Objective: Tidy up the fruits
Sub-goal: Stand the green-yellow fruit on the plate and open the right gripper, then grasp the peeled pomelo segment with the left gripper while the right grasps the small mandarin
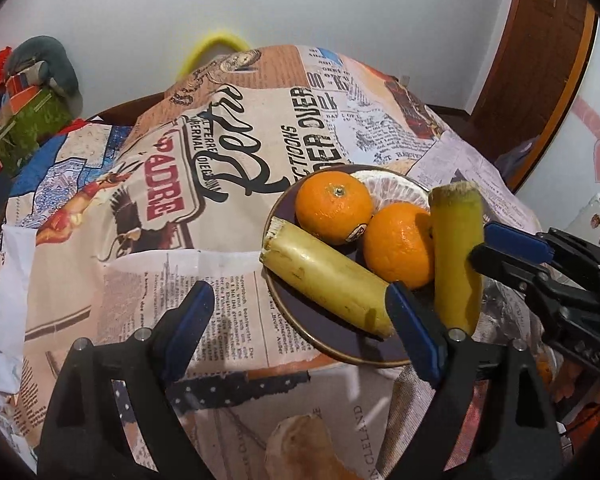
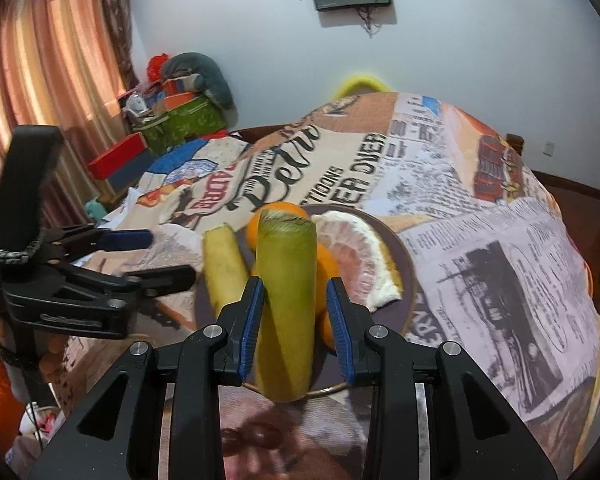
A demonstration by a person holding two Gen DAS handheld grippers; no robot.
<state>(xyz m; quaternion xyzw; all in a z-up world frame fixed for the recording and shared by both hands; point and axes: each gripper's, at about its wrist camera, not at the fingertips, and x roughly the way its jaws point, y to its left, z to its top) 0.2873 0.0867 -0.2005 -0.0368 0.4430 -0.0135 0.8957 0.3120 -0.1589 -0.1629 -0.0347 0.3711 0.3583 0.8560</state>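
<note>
A dark plate [image 1: 300, 320] on the newspaper-print tablecloth holds two oranges [image 1: 334, 207], a pomelo wedge [image 1: 396, 188] and a banana piece [image 1: 324, 276] lying flat. A second banana piece [image 1: 456, 256] leans upright at the plate's right edge, between the fingers of my right gripper [image 1: 496, 248]. In the right wrist view this banana piece [image 2: 286, 304] stands between the blue pads, with small gaps on both sides; my right gripper [image 2: 296, 320] is open around it. My left gripper [image 1: 300, 332] is open and empty just in front of the plate [image 2: 396, 248].
The tablecloth [image 1: 220, 160] drapes over a rounded table that falls away on all sides. Boxes and cushions [image 2: 180, 112] are stacked at the far left by a curtain. A brown lump [image 1: 304, 448] lies on the cloth near the front edge.
</note>
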